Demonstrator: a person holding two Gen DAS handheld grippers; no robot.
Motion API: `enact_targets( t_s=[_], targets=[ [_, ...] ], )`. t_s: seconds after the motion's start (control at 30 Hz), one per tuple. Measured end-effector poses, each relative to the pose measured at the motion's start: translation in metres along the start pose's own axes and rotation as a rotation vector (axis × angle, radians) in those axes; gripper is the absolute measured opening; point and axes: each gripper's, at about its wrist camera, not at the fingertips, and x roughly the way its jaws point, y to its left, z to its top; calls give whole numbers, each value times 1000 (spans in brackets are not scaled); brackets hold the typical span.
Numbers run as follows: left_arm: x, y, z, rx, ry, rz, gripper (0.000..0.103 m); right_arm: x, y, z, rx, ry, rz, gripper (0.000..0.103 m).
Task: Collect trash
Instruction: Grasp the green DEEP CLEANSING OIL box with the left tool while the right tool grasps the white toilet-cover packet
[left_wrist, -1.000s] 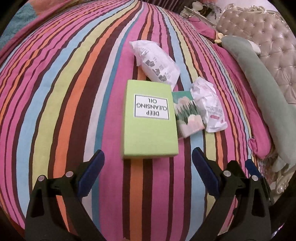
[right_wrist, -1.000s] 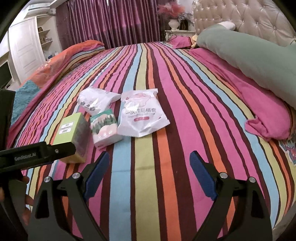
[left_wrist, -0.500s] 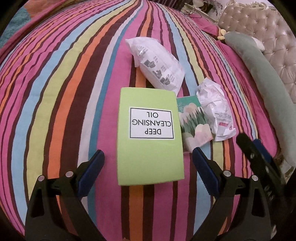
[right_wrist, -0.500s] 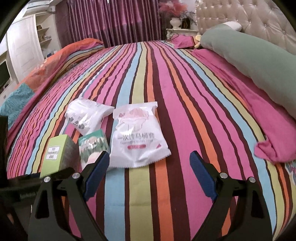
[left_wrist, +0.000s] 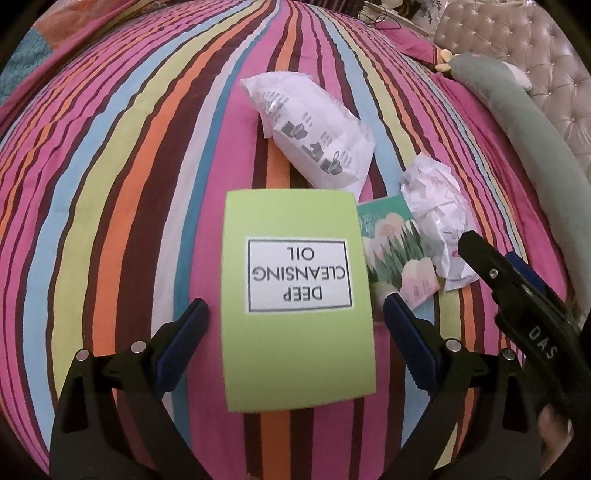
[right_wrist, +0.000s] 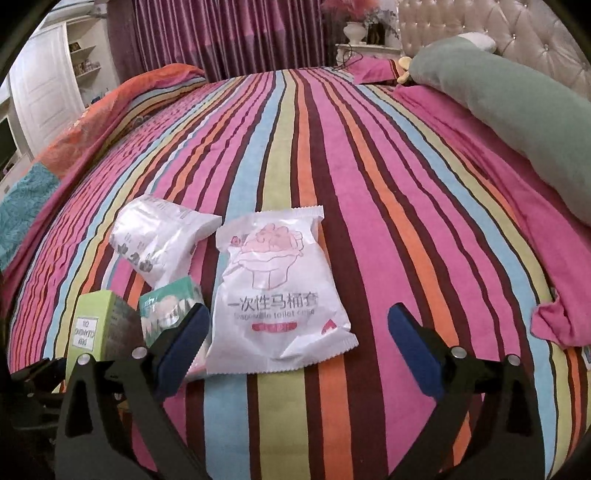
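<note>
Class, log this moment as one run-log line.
left tongs: open, astride green box | right tongs: just opened wider, over white toilet-cover packet | nothing held | surface: striped bedspread

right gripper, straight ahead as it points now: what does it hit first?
Most likely the white toilet-cover packet, which lies just ahead between the open right gripper fingers, left of centre. Its jaws have just been opening; nothing is gripped. Depth is unclear, so it might meet the striped bedspread beside it.
</note>
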Motion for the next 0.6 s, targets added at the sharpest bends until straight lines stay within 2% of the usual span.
enact_targets(
  t_s=[0.2,0.43,0.6],
  targets=[
    [2,-2,4,18,-6,11,93,15,-1,10,12,37,30,93],
    [5,-4,8,20,-14,14,93,26,5,17,-47,41,7,95],
    [5,-5,10,20,-17,32,93,37,4,22,-42,62,21,95]
  ],
)
